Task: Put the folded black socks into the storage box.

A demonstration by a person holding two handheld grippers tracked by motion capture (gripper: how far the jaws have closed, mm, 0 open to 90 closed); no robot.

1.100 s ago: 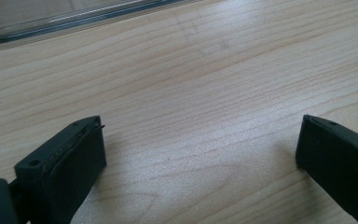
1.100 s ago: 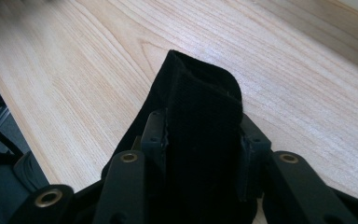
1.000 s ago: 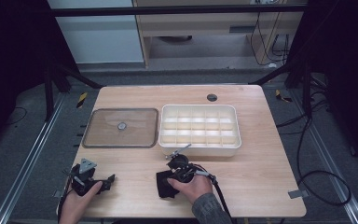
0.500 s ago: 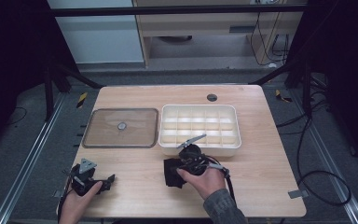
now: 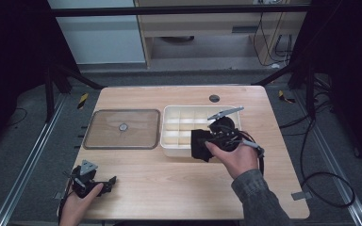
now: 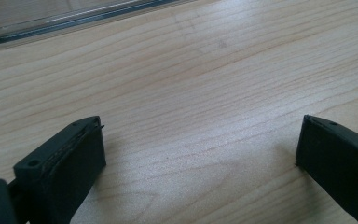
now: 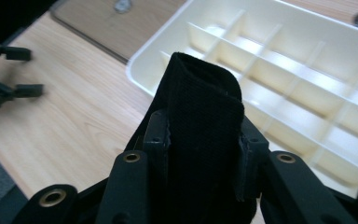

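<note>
Your right gripper (image 5: 202, 143) clamps a folded black cloth (image 7: 205, 121) at the centre of the high view, over the front edge of the cream divided tray (image 5: 169, 141). Your left gripper (image 5: 104, 181), jaws spread wide and empty, rests on the wooden table (image 5: 169, 183) at lower left.

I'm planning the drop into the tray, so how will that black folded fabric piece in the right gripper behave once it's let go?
The black fabric piece probably is soft: it bends over above the right gripper. It likely unfolds or slumps on release, possibly straddling the dividers of the white tray. It looks light, unlikely to roll.
</note>
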